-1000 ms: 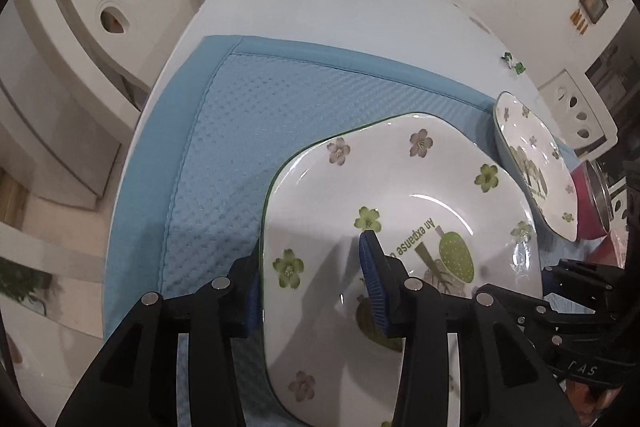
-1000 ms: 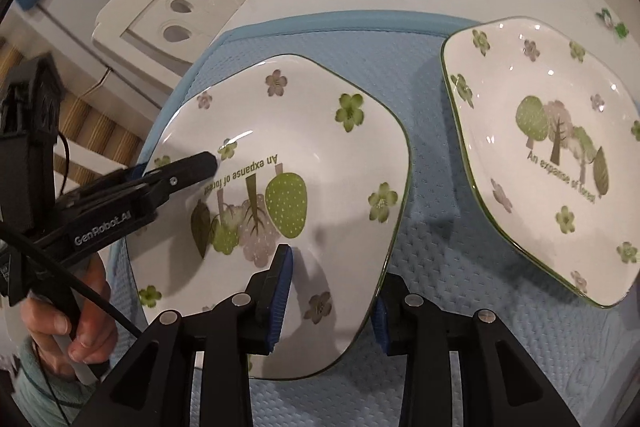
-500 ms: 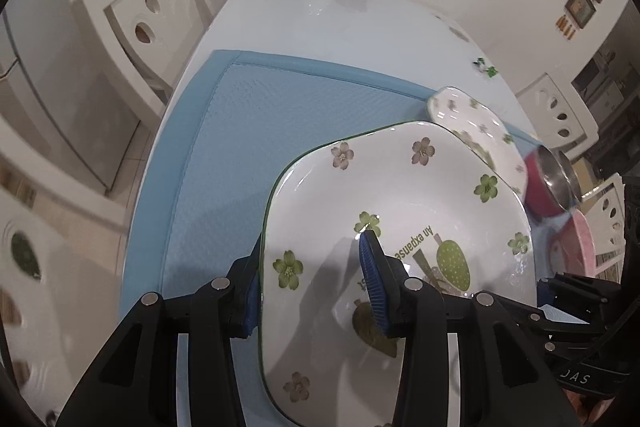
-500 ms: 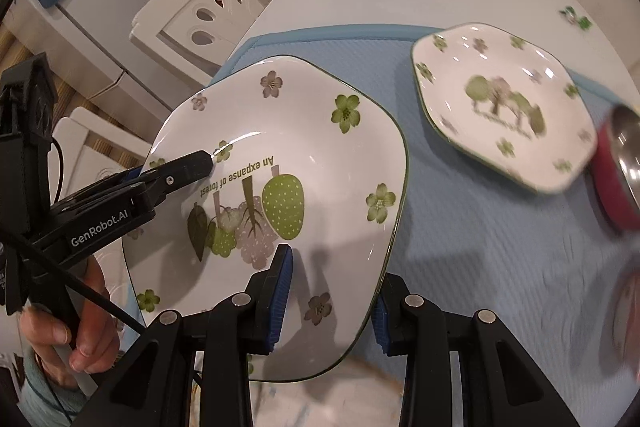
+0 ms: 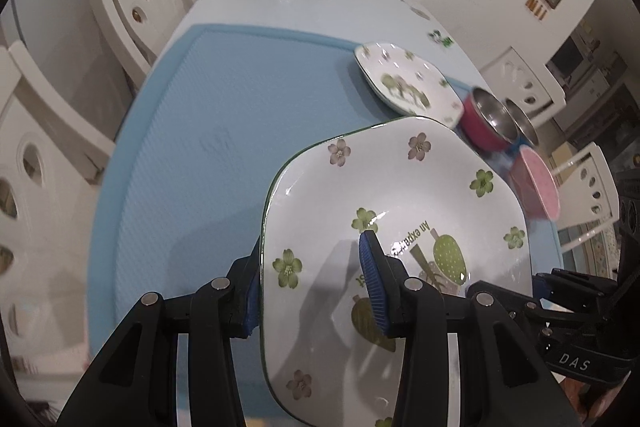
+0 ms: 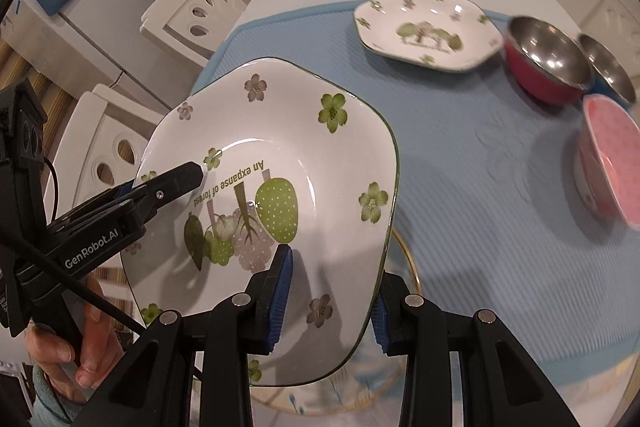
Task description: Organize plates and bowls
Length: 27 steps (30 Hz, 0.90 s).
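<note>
Glossy six-sided floral plate [image 6: 280, 155] clamped by left claw [image 5: 312, 279] and right claw [image 6: 330, 301] above ribbed blue mat [image 6: 480, 211].

Lifted plate [image 6: 280, 163] at centre frame above mat [image 6: 460, 187]; second plate [image 6: 428, 27] upper right, bowls [image 6: 548, 67] right of it.

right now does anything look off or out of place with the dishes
Nothing looks broken or spilled. The flowered plate is off the blue mat, tilted, with the left tongs and right tongs each clamped on its rim. The pink bowl sits tipped beside the red bowl.
</note>
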### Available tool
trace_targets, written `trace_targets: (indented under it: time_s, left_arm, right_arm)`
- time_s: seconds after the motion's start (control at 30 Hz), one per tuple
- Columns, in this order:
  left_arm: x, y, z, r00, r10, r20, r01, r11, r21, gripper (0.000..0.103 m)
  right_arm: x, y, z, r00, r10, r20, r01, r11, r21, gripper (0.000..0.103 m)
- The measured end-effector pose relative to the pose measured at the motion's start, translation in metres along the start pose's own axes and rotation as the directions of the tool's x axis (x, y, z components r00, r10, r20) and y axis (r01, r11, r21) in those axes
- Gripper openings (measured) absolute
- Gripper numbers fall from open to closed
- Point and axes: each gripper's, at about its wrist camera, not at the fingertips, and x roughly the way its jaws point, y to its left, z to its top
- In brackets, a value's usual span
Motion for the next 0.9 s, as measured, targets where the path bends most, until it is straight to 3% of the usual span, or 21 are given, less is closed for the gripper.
trace_targets:
  time_s: [0.4, 0.9]
  left_arm:
    - [0.026, -0.020, -0.054, 0.992, -0.011, -0.122, 0.017, 0.999, 0.047, 0.039]
    - [0.042, -0.027, -0.068, 0.986, 0.003, -0.165, 0.007, 0.998, 0.057, 0.039]
  right_arm:
    - [0.019, -0.028, -0.046, 0.988, -0.025, -0.149, 0.032, 0.999, 0.044, 0.034]
    - [0.039, -0.025, -0.060, 0.976, -0.066, -0.208, 0.078, 0.996, 0.049, 0.034]
